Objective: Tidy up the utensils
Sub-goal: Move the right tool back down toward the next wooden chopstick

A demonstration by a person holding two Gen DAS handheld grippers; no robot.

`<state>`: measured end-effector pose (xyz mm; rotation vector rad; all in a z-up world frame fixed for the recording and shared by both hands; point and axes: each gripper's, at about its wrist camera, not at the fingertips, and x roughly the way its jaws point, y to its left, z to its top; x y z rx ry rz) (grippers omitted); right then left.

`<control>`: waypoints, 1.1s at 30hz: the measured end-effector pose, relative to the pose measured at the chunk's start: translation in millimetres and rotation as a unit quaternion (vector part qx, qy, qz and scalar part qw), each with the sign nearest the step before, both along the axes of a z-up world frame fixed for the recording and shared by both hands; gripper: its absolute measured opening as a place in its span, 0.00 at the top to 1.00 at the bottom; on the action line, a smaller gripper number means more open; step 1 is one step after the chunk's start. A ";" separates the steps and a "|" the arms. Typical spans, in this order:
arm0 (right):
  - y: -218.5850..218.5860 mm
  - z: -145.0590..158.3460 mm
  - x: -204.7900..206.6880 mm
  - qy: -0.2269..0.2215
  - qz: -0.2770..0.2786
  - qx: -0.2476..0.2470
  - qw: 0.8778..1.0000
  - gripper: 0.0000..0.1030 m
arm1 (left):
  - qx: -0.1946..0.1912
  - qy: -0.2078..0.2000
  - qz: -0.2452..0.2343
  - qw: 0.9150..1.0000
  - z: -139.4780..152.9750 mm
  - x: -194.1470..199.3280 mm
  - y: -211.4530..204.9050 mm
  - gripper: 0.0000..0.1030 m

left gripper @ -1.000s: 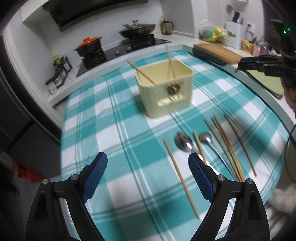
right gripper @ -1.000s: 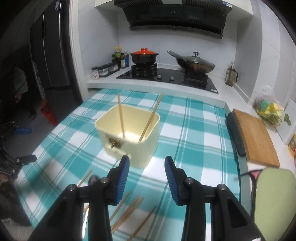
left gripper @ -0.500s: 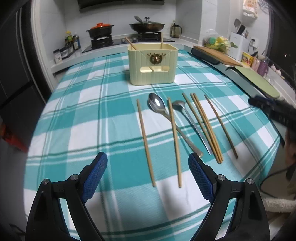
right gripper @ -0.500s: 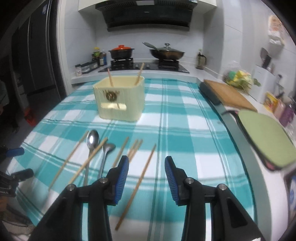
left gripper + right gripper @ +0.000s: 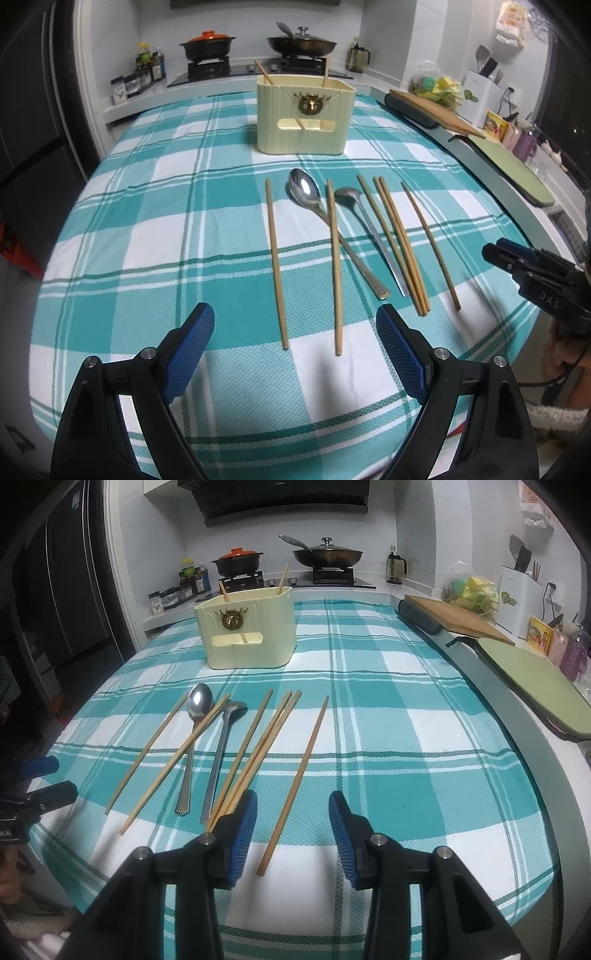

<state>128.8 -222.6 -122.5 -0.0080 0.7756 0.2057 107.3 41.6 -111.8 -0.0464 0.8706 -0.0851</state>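
The right hand-held gripper (image 5: 292, 830) hangs low over the near edge of the teal-and-white checked tabletop (image 5: 406, 738), its 2 blue-padded fingers (image 5: 242, 834) apart and clamped on nothing. Between them, close to the left pad, lies the near end of the lone tan wooden chopstick (image 5: 295, 782); its long axis runs away from the gripper toward the far side and leans slightly right, so it points almost along the fingers. The gripper would therefore likely need to turn its jaws across that axis, or drop straight onto the near end. Just left of it lie 3 more wooden chopsticks (image 5: 255, 753) bunched together, then 2 steel spoons (image 5: 221, 746) and 2 further chopsticks (image 5: 173, 753), one of them crossing a spoon handle. Beyond them all stands the cream rectangular plastic utensil holder (image 5: 247, 635), with 2 chopsticks already leaning inside. The left hand-held gripper (image 5: 295, 354) is also spread wide and empty, facing the leftmost pair of chopsticks (image 5: 275, 258) end-on. The right one is nearer the lone stick, so that pick is probably its job.
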 end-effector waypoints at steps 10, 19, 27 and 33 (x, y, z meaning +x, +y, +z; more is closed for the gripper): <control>2.8 -7.1 -17.7 -0.007 -0.005 0.012 1.000 0.60 | -0.007 0.003 0.018 1.000 -9.4 -14.6 4.2 0.12; 6.3 -7.5 -29.6 -0.009 0.001 0.019 1.000 0.60 | -0.016 -0.001 0.028 0.999 -8.3 -28.5 8.7 0.12; 0.7 7.9 -40.1 -0.034 -0.010 0.032 0.999 0.60 | -0.029 -0.021 0.070 0.997 0.5 -42.0 35.6 0.09; -14.4 -10.0 -29.9 -0.001 -0.036 0.048 0.998 0.60 | -0.032 0.025 0.087 0.995 -29.9 -23.1 55.9 0.09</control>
